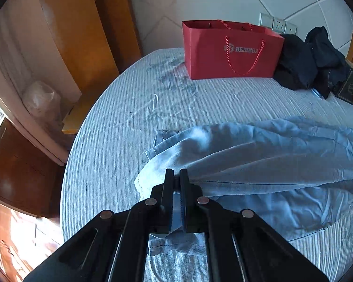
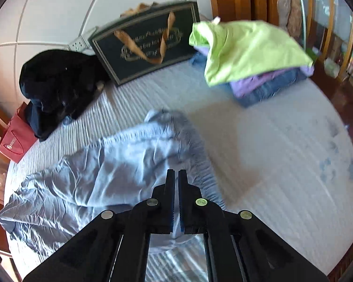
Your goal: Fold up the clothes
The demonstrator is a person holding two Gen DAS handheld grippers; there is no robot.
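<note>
Your left claw (image 1: 176,176) is clamped on the hem end of the light-blue trousers (image 1: 258,155) lying rumpled on the bed (image 1: 110,141) in front of the red bag (image 1: 230,49), right claw (image 2: 176,176) pinches the gathered waistband, so w/ soft, limp, light cloth, hold hems & waistband, not mid-fabric.

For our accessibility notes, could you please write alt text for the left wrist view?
The left gripper is shut on the hem end of light blue trousers lying across a striped bed sheet. Beyond them a red paper bag stands beside a heap of dark clothes, near the white tiled wall.
</note>
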